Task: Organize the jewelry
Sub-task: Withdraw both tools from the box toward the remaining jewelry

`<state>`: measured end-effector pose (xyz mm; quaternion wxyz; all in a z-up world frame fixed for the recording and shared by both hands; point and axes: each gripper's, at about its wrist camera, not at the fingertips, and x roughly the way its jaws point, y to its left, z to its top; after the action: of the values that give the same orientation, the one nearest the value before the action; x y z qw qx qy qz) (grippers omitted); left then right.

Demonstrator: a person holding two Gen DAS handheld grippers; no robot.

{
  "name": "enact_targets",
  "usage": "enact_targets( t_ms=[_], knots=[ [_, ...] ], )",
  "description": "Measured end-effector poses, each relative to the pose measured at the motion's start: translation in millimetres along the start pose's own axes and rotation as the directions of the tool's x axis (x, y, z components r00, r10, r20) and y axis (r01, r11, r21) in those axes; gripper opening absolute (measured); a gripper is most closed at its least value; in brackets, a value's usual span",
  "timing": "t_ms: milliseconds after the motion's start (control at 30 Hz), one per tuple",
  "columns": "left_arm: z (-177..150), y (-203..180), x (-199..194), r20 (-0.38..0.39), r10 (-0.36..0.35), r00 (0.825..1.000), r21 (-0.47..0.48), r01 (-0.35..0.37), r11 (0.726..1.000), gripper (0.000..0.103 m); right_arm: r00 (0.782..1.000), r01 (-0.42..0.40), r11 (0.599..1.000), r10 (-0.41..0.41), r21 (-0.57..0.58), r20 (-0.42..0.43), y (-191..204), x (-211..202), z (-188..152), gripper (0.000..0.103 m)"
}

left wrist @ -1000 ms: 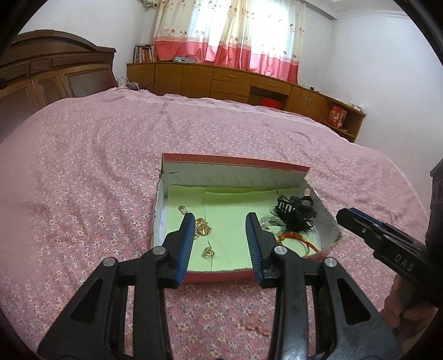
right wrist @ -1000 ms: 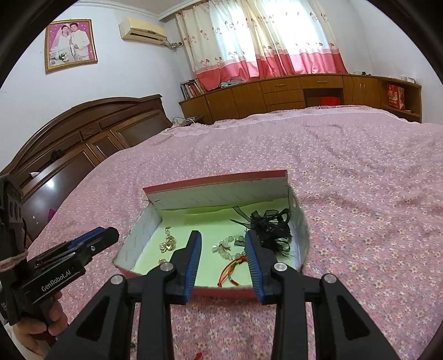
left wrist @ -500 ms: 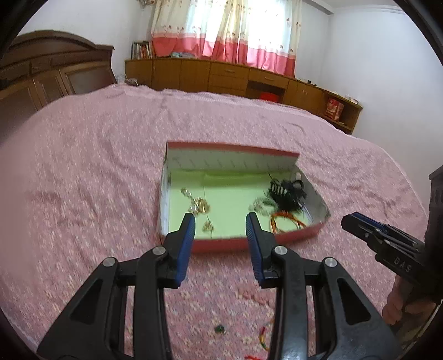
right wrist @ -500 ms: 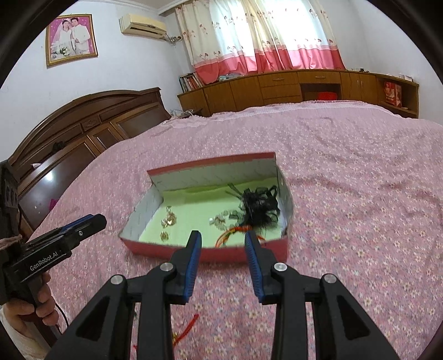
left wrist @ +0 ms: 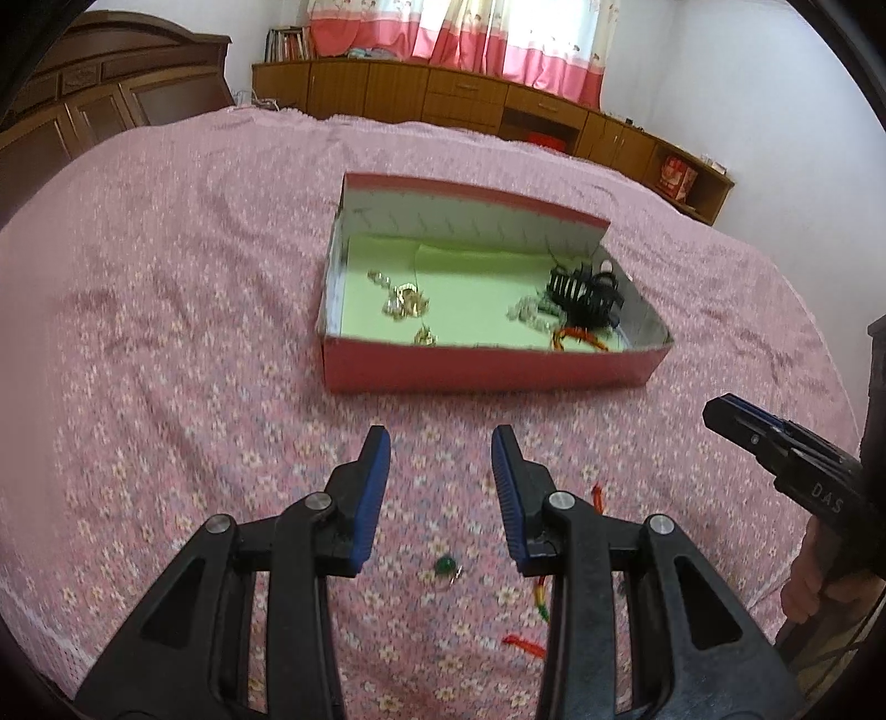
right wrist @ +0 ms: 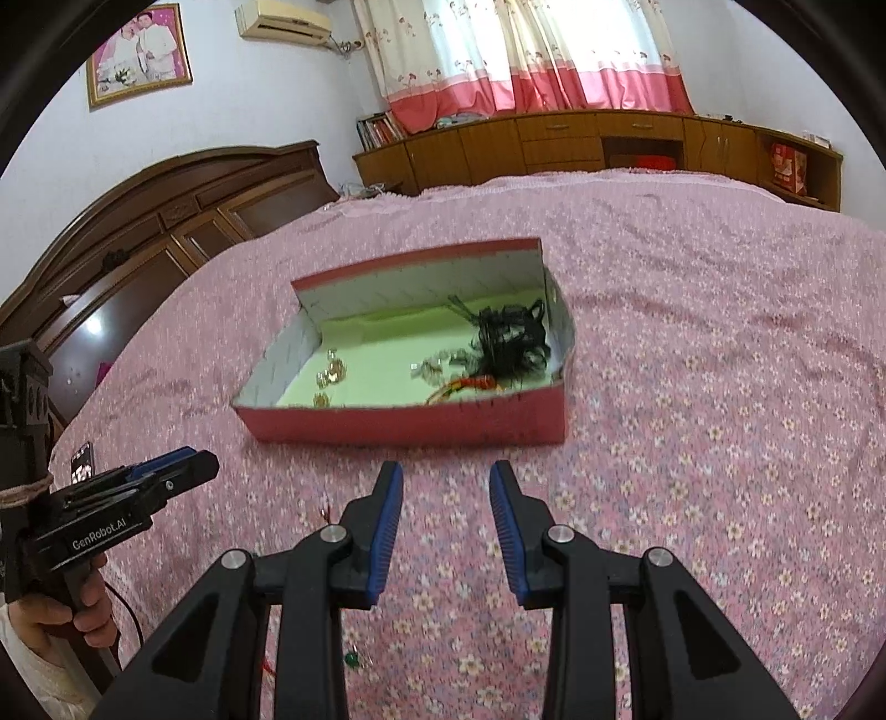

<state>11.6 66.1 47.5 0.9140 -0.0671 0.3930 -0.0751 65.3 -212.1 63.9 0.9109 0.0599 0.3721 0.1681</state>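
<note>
Hidden or unclear: the jewelry in the box was blurred; single pieces could not be told apart. The black tangle by the box's right wall may have been hair clips or cord; I cannot tell which. The red-and-yellow cord on the bedspread ran under the left gripper's right finger, so its full run was cut off. The person showed only as a hand and a pale sleeve at the frame edge.

Writing: "GenRobot.AI" on the side of the left gripper in the right wrist view; "DAS" on the right gripper in the left wrist view. Marks along the box's inner walls were too small to read.

Count: one red box with a green lining; two gold clusters at its left; one pale beaded piece mid-right; one red-orange loop at the near right corner; one green bead loose on the bedspread.

Box position: on the bedspread, beyond both grippers, well apart from their tips.

Left gripper: jaws parted by a moderate gap, nothing between them; the green bead lay below the gap.

Right gripper: jaws likewise parted, nothing held.

Background: one framed photograph, one air conditioner, one wooden headboard.
</note>
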Motion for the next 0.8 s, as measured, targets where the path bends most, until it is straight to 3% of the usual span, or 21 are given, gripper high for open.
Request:
enact_targets(
  t_ms=[400, 800],
  knots=[
    [-32.0, -5.0, 16.8, -0.100, -0.006, 0.995, 0.023, 0.008, 1.000, 0.029, 0.996, 0.015, 0.999, -0.012, 0.029, -0.090, -7.4, 7.5, -30.6, 0.035],
    [-46.2, -16.0, 26.9, -0.127, -0.006, 0.992, 0.086, 0.017, 0.996, 0.028, 0.991, 0.009, 1.000, -0.006, 0.027, -0.133, -3.2, 5.4, -43.3, 0.035]
  ],
)
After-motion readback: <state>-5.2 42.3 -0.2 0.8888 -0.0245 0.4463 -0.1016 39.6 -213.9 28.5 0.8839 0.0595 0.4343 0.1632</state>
